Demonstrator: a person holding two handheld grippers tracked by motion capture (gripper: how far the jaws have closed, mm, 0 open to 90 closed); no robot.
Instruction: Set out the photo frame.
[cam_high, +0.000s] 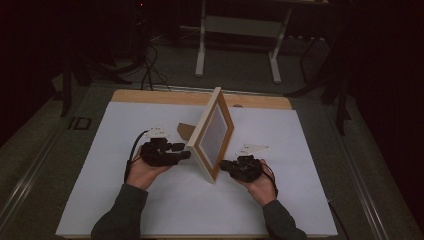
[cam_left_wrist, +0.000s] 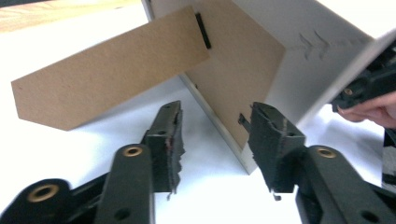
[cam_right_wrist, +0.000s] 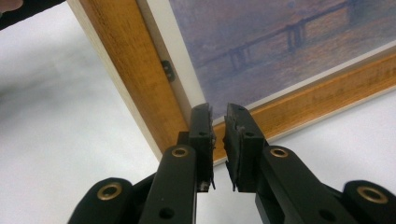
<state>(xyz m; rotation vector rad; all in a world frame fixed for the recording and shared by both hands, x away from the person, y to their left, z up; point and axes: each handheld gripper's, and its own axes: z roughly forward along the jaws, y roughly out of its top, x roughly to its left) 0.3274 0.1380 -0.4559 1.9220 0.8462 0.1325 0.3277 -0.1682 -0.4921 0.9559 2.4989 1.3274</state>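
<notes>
- Wood, light and honey-coloured, makes up the picture frame (cam_high: 212, 136), which stands upright near the middle of the white sheet (cam_high: 150, 210) on the table, propped from behind by its brown cardboard easel flap (cam_left_wrist: 107, 77).
- It looks light and stiff, though the glazed front would probably crack if it tipped over, and the smooth wood may slip under hard pads.
- The flap seems thin and bendable; I would not lift by it.
- Best hold, to my eye: the wooden border near a lower corner, or both side edges at once, keeping clear of the glazing.
- The left gripper (cam_left_wrist: 215, 135) sits behind the frame with its jaws well apart; the frame's back edge lies just beyond them, with no pad pressing on it.
- The right gripper (cam_right_wrist: 218, 128) is at the front lower corner, jaws almost together with a thin gap and nothing between them, tips against the wood or just short of it.
- The print (cam_right_wrist: 280, 42) shows a hazy bluish bridge scene; no brand, label or legible writing appears anywhere.
</notes>
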